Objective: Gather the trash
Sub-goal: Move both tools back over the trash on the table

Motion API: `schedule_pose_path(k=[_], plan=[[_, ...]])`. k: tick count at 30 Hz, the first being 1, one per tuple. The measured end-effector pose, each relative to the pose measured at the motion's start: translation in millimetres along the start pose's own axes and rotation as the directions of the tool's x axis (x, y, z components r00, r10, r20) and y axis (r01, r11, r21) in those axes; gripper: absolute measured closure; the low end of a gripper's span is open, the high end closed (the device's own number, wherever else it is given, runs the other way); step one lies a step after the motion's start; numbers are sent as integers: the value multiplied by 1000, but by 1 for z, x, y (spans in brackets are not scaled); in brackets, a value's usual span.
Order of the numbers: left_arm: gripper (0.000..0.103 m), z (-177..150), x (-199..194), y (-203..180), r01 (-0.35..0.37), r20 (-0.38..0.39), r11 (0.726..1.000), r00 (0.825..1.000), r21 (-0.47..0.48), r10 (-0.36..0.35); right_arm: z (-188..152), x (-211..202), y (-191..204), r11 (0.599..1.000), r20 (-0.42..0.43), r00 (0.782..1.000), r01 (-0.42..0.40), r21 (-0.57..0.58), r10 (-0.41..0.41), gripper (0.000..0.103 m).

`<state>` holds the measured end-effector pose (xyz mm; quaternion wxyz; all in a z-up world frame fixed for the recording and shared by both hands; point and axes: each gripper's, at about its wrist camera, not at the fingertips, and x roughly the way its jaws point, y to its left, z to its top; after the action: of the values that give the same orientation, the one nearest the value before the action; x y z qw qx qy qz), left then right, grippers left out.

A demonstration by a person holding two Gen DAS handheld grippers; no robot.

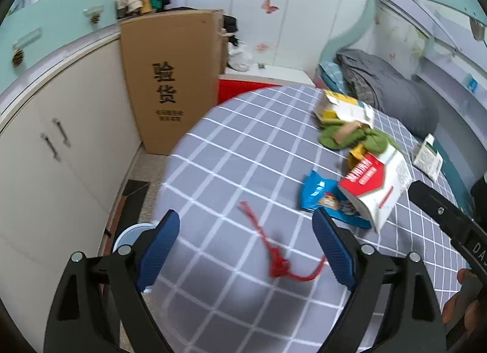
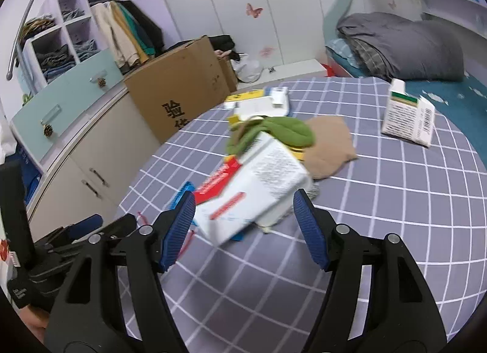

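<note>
Litter lies on the grey checked bed sheet. A red knotted string lies just ahead of my left gripper, which is open and holds nothing. Beyond it are a blue snack bag, a red and white carton and a yellow and white box. My right gripper is open, hovering just short of the red and white carton, its pads off it. A small white and green box lies further right.
A green cloth and a tan cloth lie among the litter. A white bin stands on the floor at the bed's left edge. A tall cardboard box, cabinets and a grey duvet surround the bed.
</note>
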<state>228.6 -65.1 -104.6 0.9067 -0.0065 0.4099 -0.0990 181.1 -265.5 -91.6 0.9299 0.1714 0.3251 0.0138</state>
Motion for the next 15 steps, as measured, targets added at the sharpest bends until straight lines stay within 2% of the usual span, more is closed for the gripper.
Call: schedule_pose_path(k=[4,7,12,15], plan=[[16,1,19,-21,15,-45,998,999,59,-12,-3,0,-13,1000,-3,1000,14,21,-14,36],[16,2,26,-29,-6,-55,996,998,86,11,-4,2,-18,999,-12,1000,15,32,-15,34],[16,6,19,-20,-56,-14,997,998,50,57,-5,9,-11,1000,-27,1000,17,21,-16,28],[16,10,10,-9,-115,15,993,993,34,115,-7,11,9,998,-23,999,25,-58,-27,24]])
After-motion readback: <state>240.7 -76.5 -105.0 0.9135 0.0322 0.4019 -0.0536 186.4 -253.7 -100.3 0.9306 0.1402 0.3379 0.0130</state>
